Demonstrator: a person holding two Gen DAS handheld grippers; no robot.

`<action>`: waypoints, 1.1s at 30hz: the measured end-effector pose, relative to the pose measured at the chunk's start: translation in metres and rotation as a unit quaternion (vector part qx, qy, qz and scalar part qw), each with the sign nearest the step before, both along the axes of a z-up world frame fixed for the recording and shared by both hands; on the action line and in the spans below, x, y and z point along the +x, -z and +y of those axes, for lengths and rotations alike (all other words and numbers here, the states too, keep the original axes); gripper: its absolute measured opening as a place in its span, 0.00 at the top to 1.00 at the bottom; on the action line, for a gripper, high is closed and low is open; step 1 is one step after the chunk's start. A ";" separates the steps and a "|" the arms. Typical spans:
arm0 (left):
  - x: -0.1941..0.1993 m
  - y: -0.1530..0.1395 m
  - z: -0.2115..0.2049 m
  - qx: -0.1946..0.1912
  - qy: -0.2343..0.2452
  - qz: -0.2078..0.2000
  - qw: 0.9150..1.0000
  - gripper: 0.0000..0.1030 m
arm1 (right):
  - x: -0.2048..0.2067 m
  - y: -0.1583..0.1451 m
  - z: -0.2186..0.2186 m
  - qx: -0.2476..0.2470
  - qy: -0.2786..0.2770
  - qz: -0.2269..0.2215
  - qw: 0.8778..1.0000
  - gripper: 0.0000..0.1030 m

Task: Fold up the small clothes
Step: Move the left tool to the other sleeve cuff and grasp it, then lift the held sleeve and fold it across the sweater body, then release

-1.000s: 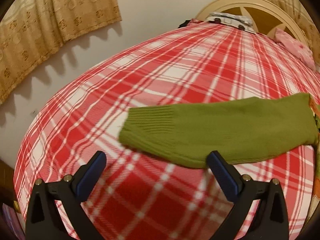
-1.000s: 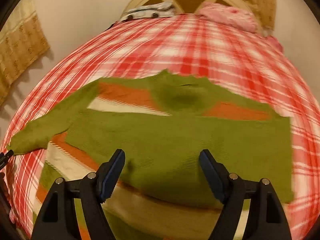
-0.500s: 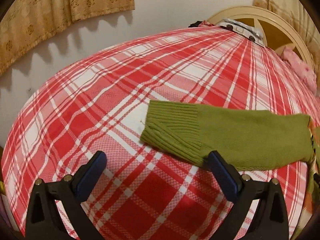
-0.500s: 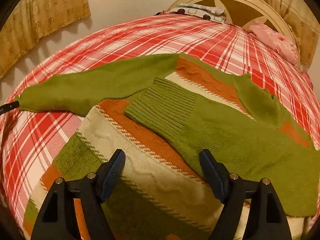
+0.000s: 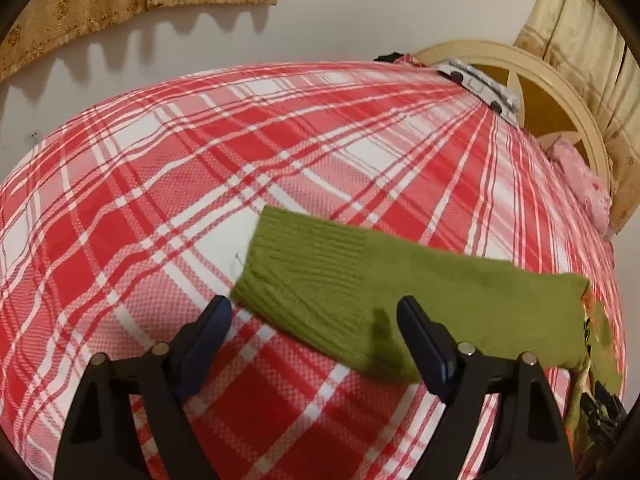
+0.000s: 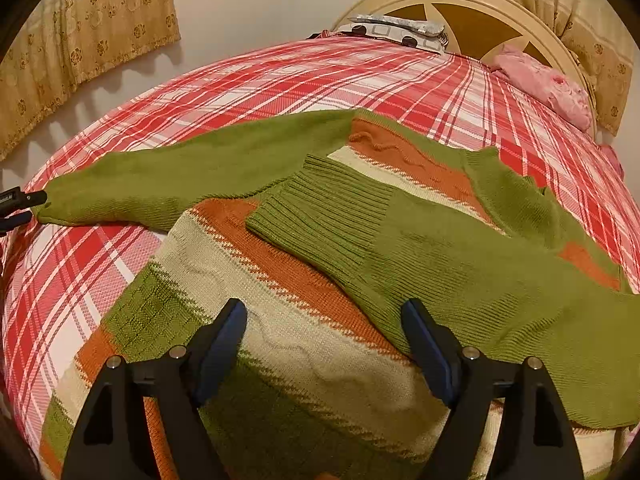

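A small knitted sweater (image 6: 304, 296) with green, orange and cream stripes lies flat on the red plaid bed. Its right sleeve (image 6: 400, 248) is folded across the body, ribbed cuff toward the middle. Its left sleeve (image 5: 420, 296) stretches out to the side over the bedspread, also seen in the right wrist view (image 6: 180, 176). My left gripper (image 5: 314, 320) is open and empty, its fingers just short of that sleeve's ribbed cuff (image 5: 304, 268). My right gripper (image 6: 324, 320) is open and empty, above the sweater's body.
The red and white plaid bedspread (image 5: 200, 184) covers the bed. A cream wooden headboard (image 6: 472, 4), a patterned pillow (image 6: 396, 28) and a pink cloth (image 6: 548, 84) are at the far end. Curtains (image 6: 80, 40) hang on the wall behind.
The right sleeve now lies folded across the sweater's body and the right gripper has swung left over it. The left gripper has moved in toward the outstretched sleeve's cuff.
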State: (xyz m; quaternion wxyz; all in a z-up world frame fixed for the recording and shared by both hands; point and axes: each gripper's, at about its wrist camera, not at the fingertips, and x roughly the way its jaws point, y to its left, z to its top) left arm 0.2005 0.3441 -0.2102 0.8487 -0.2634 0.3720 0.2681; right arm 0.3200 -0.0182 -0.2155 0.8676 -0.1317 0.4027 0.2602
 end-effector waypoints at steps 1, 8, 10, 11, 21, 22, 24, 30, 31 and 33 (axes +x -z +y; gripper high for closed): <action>0.000 0.000 0.000 -0.004 0.001 -0.006 1.000 0.16 | 0.000 0.000 0.000 0.000 0.000 -0.001 1.000 0.21; 0.003 0.001 0.001 0.007 0.012 -0.020 1.000 0.62 | -0.001 0.000 0.000 -0.001 0.001 -0.004 1.000 0.21; 0.003 0.002 0.004 0.003 0.012 -0.022 1.000 0.69 | -0.001 0.000 0.000 -0.001 0.001 -0.004 1.000 0.21; 0.002 0.001 0.005 0.000 0.011 -0.026 1.000 0.73 | -0.001 0.000 0.000 -0.001 0.001 -0.004 1.000 0.21; -0.006 -0.001 0.006 -0.012 0.011 -0.054 0.998 0.93 | -0.001 0.000 0.000 0.000 0.001 -0.005 1.000 0.21; -0.007 -0.004 0.005 -0.010 0.013 -0.060 0.998 0.94 | -0.001 0.000 0.000 0.000 0.001 -0.005 1.000 0.21; -0.008 -0.013 0.004 -0.008 0.018 -0.074 0.997 0.94 | -0.001 0.000 0.000 -0.002 0.002 -0.005 1.000 0.21; 0.003 -0.040 0.001 -0.002 0.036 -0.101 0.994 0.94 | -0.001 0.000 0.000 -0.002 0.002 -0.005 1.000 0.20; 0.005 -0.045 -0.001 -0.001 0.039 -0.107 0.993 0.94 | -0.001 0.000 0.000 -0.001 0.002 -0.005 1.000 0.20; 0.009 -0.057 -0.008 0.011 0.050 -0.118 0.992 0.94 | -0.001 -0.001 -0.001 0.004 0.003 -0.002 1.000 0.20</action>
